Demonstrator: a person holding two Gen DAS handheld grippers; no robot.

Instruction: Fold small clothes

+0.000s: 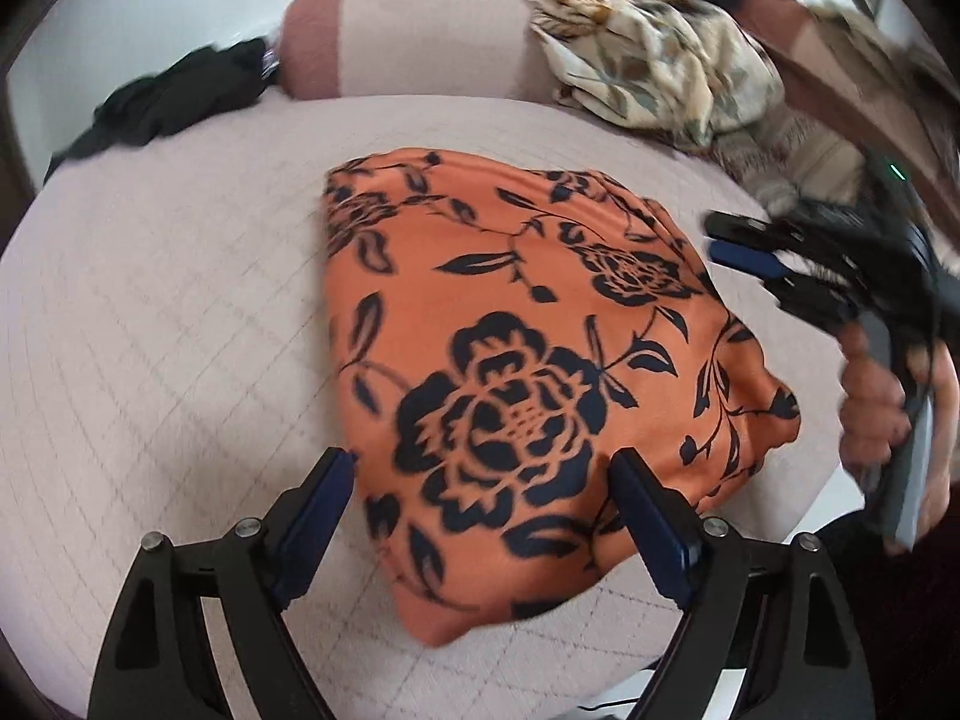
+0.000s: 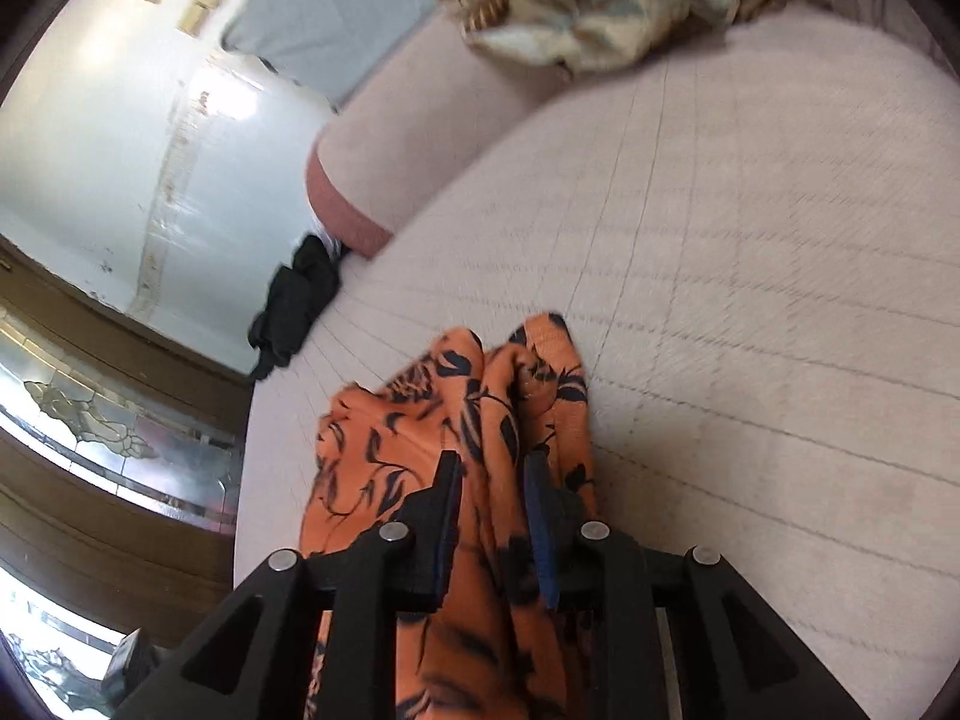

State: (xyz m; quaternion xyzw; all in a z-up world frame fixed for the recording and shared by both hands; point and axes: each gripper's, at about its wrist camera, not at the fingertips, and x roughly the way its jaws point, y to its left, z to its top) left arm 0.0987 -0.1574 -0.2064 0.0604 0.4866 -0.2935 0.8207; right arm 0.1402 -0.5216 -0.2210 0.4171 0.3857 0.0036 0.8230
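An orange garment with black flower print [image 1: 510, 360] lies folded on the pale quilted bed [image 1: 180, 330]. My left gripper [image 1: 480, 468] is open, its fingers spread over the garment's near edge, holding nothing. My right gripper [image 1: 720, 240] shows at the right of the left wrist view, held in a hand beside the garment's far right edge. In the right wrist view the right gripper [image 2: 492, 462] has its jaws nearly closed, and bunched orange cloth [image 2: 480, 420] sits between the fingers.
A black garment [image 1: 174, 96] lies at the bed's far left. A cream leaf-print cloth [image 1: 648, 60] is heaped at the back right. A pink bolster [image 1: 390, 36] runs along the back. A wall and a wooden door with glass [image 2: 120, 408] are to the left.
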